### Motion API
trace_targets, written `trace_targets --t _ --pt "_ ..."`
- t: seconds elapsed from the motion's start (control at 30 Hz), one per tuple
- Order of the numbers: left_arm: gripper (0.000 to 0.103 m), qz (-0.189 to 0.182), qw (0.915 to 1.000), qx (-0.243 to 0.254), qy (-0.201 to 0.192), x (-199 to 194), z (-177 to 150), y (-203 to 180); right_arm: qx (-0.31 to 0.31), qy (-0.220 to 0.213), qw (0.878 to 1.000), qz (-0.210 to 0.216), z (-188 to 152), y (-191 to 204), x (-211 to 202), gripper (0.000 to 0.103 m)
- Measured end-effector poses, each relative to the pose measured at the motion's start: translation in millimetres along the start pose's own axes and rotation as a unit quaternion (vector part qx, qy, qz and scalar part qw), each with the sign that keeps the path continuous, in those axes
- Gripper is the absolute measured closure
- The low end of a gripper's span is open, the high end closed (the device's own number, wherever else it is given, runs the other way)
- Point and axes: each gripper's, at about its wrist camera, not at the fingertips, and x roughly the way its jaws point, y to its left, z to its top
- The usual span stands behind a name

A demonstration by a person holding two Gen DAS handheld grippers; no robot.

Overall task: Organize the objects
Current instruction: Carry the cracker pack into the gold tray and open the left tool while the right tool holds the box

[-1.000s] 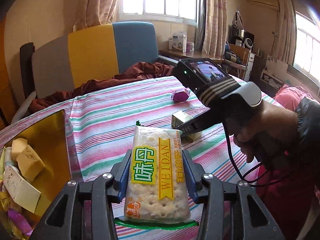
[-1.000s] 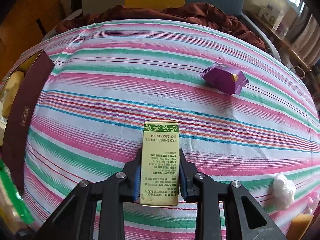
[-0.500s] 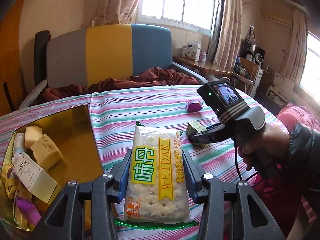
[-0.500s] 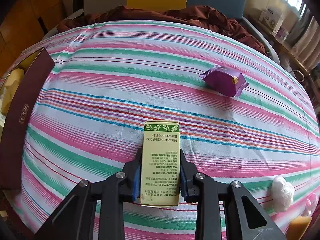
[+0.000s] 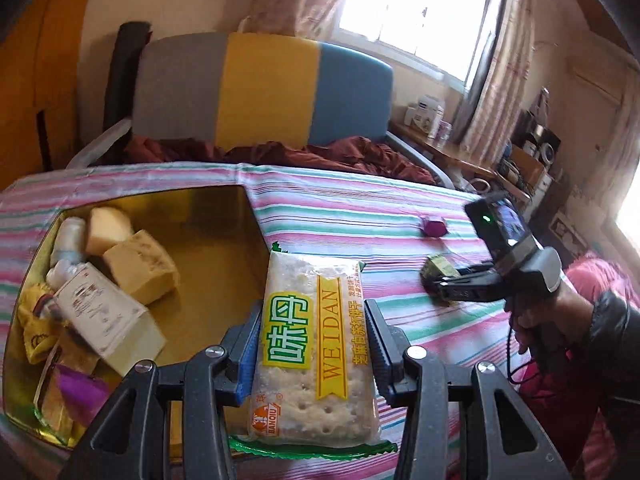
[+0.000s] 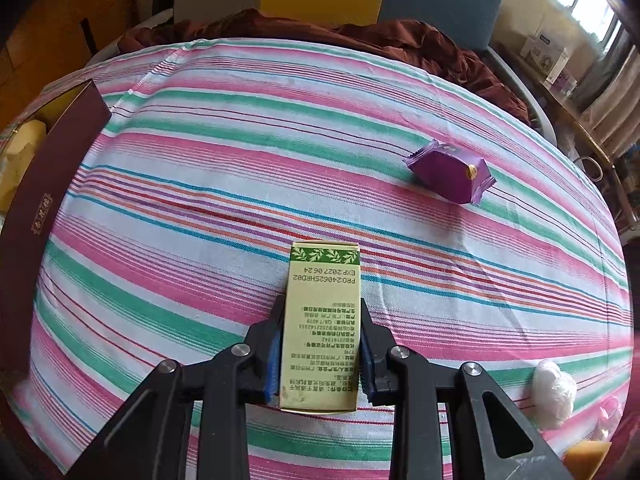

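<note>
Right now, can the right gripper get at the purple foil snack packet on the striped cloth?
Probably not yet. The right gripper is shut on the pale green cardboard box, so its fingers are full. The path looks free: the purple foil snack packet lies alone on bare striped tablecloth ahead.

— What do we see carrying everything?
— A table under a striped cloth (image 6: 240, 184).
— And lying on it?
— We see a purple snack packet (image 6: 450, 174), a gold-lined maroon box (image 6: 52, 160) at the left edge, and a white crumpled wrapper (image 6: 554, 394) near the right.
</note>
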Motion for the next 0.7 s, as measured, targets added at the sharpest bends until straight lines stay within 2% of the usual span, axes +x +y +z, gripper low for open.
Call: trace_targets --t 0.13,0.3,0.53,0.7 --pt "0.057 0.016 0.9984 -0.054 -0.005 -8 7 40 -0.008 -0.001 1.000 -0.006 1 3 0 0.072" --pt "0.057 0.012 0.9919 -0.127 0.004 -6 19 82 -0.011 -0.001 1.000 -0.009 1 4 0 0.072" --pt "0.057 -0.001 0.9872 -0.160 0.006 14 49 96 -0.015 -0.001 1.000 -0.012 0 6 -3 0.072" --pt "0.056 0.030 0.9856 -0.165 0.022 49 69 102 -0.018 -0.002 1.000 -0.012 0 5 -2 0.072"
